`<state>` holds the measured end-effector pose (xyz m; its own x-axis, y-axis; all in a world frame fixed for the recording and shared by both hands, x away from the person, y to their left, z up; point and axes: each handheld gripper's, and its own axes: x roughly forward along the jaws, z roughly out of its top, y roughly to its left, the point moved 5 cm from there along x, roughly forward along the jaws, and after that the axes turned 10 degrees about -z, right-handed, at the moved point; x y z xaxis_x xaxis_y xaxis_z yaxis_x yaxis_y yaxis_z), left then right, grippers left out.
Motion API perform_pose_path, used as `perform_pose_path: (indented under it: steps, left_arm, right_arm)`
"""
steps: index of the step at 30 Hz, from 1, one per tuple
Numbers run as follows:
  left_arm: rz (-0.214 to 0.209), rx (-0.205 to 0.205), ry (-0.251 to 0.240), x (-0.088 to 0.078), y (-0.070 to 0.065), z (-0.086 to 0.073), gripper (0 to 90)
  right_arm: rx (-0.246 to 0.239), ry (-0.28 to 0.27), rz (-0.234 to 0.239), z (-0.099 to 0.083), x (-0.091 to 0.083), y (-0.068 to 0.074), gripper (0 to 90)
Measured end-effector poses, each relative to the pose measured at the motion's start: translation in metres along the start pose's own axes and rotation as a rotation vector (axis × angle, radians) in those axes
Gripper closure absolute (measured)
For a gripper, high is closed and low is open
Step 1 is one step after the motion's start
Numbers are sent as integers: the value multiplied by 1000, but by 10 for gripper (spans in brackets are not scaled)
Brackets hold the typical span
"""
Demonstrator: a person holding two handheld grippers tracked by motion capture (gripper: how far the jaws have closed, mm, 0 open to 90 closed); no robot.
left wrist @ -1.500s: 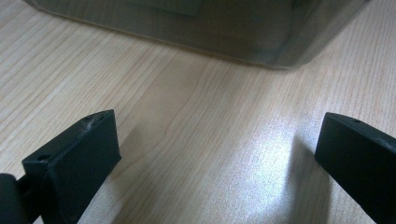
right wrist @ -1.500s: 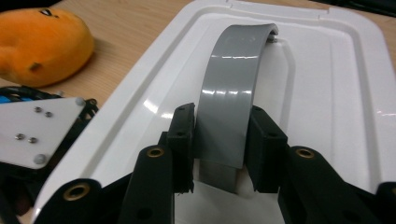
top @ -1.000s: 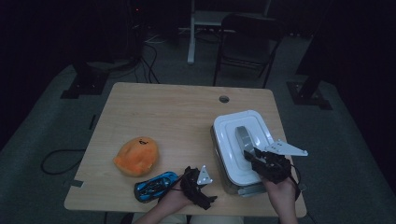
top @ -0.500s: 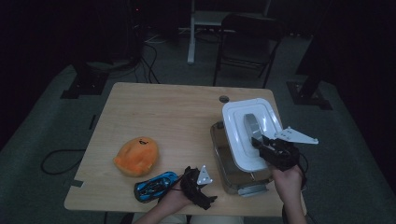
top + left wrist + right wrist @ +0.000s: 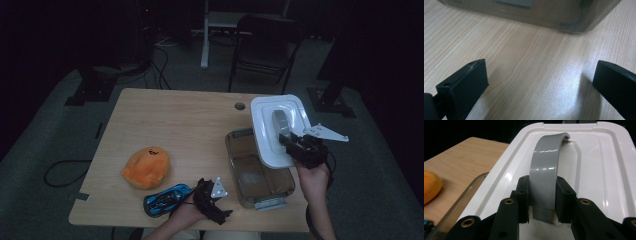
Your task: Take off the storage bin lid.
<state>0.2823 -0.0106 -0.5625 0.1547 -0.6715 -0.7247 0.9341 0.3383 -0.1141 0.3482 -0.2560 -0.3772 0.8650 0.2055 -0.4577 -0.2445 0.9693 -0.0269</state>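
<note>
High view, left side of the desk (image 5: pixel 165 120): an orange plush toy (image 5: pixel 146 167) lies there, and just in front of it a blue toy car (image 5: pixel 167 198) sits near the front edge. Next along, the left tool (image 5: pixel 212 200) rests low by the car, held in a hand at the desk's front. In the left gripper view its jaws are spread wide with bare wood between them, nothing caught, and the corner of the clear box (image 5: pixel 529 12) sits just ahead. Moving right, that clear plastic box (image 5: pixel 257 172) stands open on the desk. Above its far right corner the white lid (image 5: pixel 277 130) hangs tilted, lifted off the box and overlapping its far end. The right tool (image 5: pixel 290 142) has it. The right gripper view shows the jaws pinching the lid's grey handle (image 5: pixel 545 170) from both sides, pads tight against it.
</note>
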Motion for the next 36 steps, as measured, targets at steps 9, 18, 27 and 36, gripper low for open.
perform_pose_path:
  steps: [9, 18, 27, 36]
  left_arm:
    - [0, -2, -3, 0, 0, 0, 4]
    - [-1, 0, 1, 0, 0, 0, 4]
    - [0, 1, 1, 0, 0, 0, 4]
    - [1, -1, 0, 0, 0, 0, 4]
  right_arm:
    - [22, 7, -83, 4, 27, -39, 685]
    - [49, 19, -144, 2, 46, -72, 686]
    - [63, 89, -175, -23, 83, -91, 685]
    - [99, 153, -159, -54, 119, -89, 685]
